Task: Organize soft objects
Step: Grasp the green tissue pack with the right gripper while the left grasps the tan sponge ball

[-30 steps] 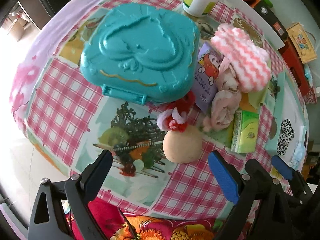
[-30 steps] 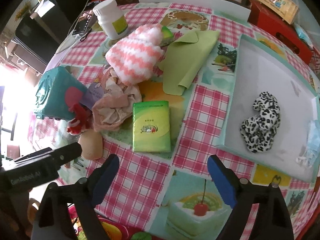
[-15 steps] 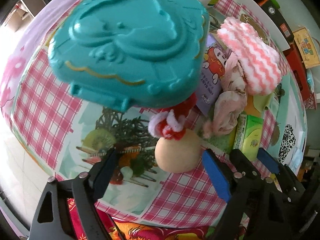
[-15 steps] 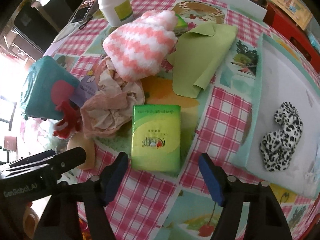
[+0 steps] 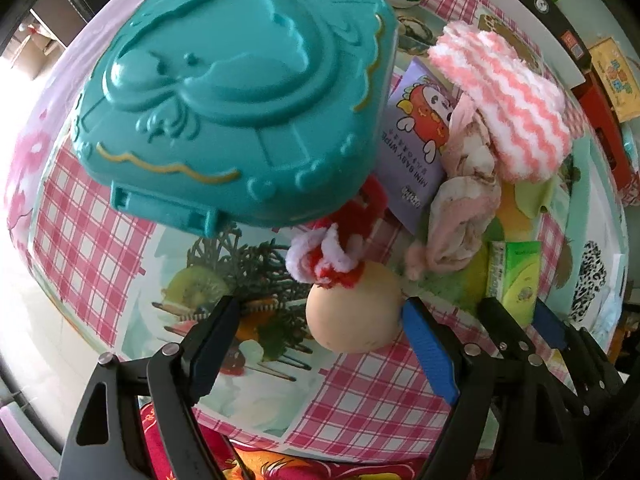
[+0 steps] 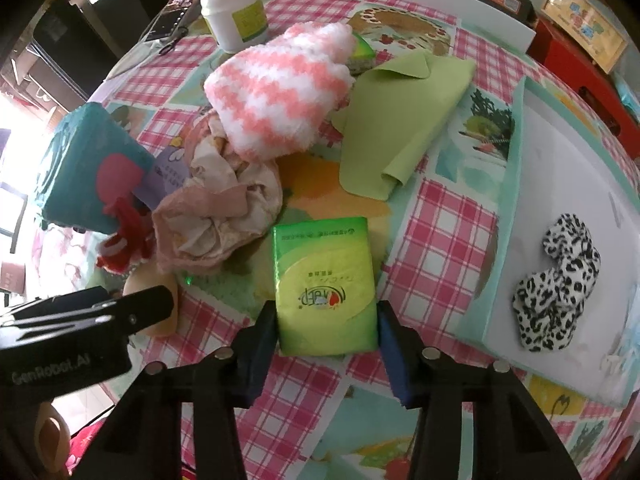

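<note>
A beige soft ball lies on the checked tablecloth, with a red and white fuzzy piece resting on its top. My left gripper stands open around the ball. Its blue right pad is at the ball's side, and the left finger is well apart. In the right wrist view a green tissue pack lies flat. My right gripper is closing, and its pads meet the pack's two long sides at the near end.
A teal heart-shaped case stands just behind the ball. A pink-white fuzzy sock, a crumpled pink cloth and a green cloth lie mid-table. At the right, a white tray holds a leopard-print piece. A white bottle stands at the back.
Both grippers came down toward the table. The right jaws narrowed from wide apart onto the sides of the tissue pack. The left fingers dropped to either side of the ball.
</note>
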Demonstrator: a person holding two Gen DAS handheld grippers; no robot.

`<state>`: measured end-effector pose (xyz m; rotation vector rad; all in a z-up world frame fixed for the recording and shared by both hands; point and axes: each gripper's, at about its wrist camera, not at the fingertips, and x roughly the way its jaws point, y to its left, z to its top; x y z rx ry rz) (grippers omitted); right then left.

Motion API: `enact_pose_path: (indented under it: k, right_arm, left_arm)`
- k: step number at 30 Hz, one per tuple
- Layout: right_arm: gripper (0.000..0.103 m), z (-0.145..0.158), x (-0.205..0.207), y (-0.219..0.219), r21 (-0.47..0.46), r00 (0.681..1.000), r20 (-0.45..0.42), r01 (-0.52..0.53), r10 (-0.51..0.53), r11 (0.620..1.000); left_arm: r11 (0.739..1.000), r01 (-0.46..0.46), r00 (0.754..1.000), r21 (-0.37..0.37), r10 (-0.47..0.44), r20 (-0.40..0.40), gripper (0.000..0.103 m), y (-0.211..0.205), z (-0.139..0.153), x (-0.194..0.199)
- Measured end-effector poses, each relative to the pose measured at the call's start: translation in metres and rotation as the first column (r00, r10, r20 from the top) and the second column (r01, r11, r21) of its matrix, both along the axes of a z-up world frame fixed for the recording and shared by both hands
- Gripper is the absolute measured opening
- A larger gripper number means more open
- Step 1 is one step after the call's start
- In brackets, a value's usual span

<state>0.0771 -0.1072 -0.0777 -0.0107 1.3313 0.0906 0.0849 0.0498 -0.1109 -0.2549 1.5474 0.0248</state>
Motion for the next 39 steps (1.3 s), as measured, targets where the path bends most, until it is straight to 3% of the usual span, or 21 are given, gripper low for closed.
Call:
enact_pose_path:
  k: [14, 18, 24, 39]
  right_arm:
    - [0.051, -0.006, -0.041, -0.020, 0.018, 0.998, -0.001, 0.067, -0.067, 0.998]
    - [0.051, -0.006, -0.053, -0.027, 0.015, 0.997, -0.027, 0.078, -0.077, 0.997]
    - [0.051, -0.012, -0.060, -0.030, 0.016, 0.995, -0.038, 0.095, -0.094, 0.995]
    - [0.051, -0.004, -0.070, -0.043, 0.021, 0.987, -0.079, 0.139, -0.136, 0.990]
  left_arm:
    - [0.993, 0.072, 0.997, 0.097, -0.071, -0.010, 0.083, -0.036, -0.004, -0.024]
    - [0.989, 0.090, 0.996, 0.120, -0.091, 0.003, 0.070, -0.049, -0.001, -0.029]
    - [0.986, 0.114, 0.993, 0.120, -0.118, 0.029, 0.050, -0.066, 0.008, -0.031]
    - [0.995, 0.092, 0.996, 0.036, -0.093, 0.009, 0.048, -0.061, 0.015, -0.057]
